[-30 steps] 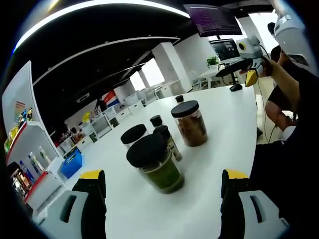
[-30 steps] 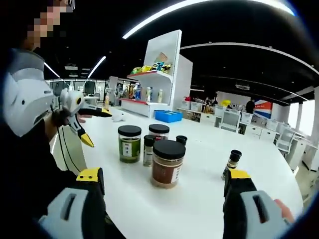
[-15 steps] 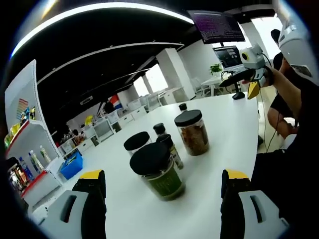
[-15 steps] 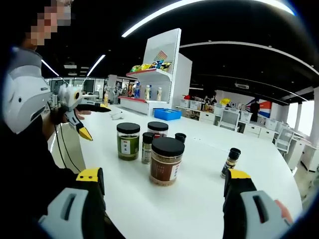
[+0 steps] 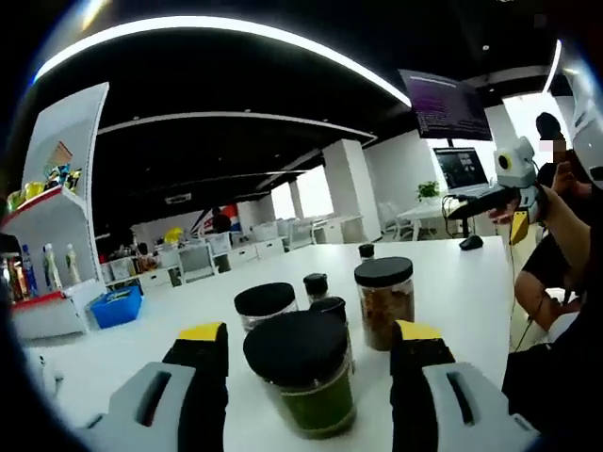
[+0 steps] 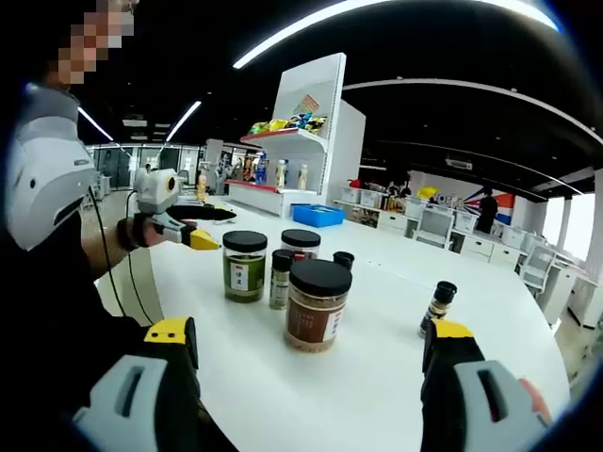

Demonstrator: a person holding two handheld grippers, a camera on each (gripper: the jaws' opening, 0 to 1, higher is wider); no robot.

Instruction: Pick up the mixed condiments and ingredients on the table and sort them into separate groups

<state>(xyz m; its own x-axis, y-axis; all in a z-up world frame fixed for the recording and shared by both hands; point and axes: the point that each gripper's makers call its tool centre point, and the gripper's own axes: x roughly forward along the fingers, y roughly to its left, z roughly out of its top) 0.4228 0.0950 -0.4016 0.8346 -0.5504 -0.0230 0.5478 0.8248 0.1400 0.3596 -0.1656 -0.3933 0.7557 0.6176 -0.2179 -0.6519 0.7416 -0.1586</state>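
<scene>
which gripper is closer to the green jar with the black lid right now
Left. The left gripper has the green jar between its open jaws; the right gripper sits back behind the brown jar.

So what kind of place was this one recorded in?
Probably an open-plan office or demo space, not a kitchen. The jars sit on a big white table; beyond it are rows of desks and chairs, a white display shelf with bottles and packets, and a wall screen above a monitor.

On the table [image 6: 377,377], four jars and bottles cluster; one small bottle [image 6: 438,306] stands apart, seemingly rightward.
</scene>
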